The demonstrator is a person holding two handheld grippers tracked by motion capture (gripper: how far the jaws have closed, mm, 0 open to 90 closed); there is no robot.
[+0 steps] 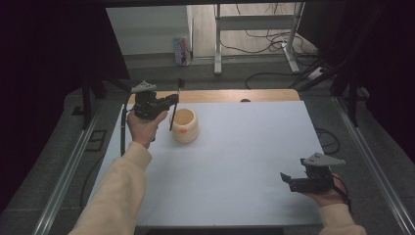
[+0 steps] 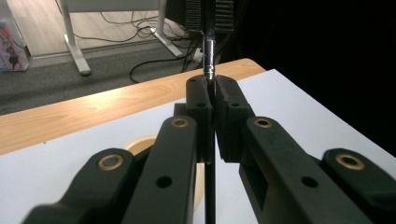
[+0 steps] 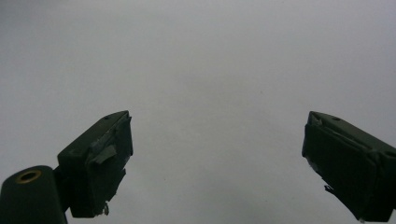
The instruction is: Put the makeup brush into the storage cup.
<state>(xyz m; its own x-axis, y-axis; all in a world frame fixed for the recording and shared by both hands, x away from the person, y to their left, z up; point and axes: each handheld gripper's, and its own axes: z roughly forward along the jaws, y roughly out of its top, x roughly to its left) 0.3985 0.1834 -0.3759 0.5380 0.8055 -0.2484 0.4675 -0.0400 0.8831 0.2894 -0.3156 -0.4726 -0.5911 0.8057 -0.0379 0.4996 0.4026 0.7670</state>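
Where fingers pinch, slim black rod (image 2: pixel 209 60), round cream pot (image 1: pixel 184 125)

Left hand-held gripper (image 1: pixel 175 100) at far left of worktop (image 1: pixel 235 161), just left of pot (image 1: pixel 184 125). Thin rod (image 1: pixel 174 106) clamped between its jaws, tilted, upper end above the left hand-held gripper, lower end down by the pot's near-left rim; inside or outside the rim not discernible. Right hand-held gripper (image 1: pixel 285 178) at near right edge of worktop, well apart from pot, jaws spread over bare worktop, pointing left. Beyond the left hand-held gripper: floor cables (image 1: pixel 274 39), table legs (image 1: pixel 218 39).
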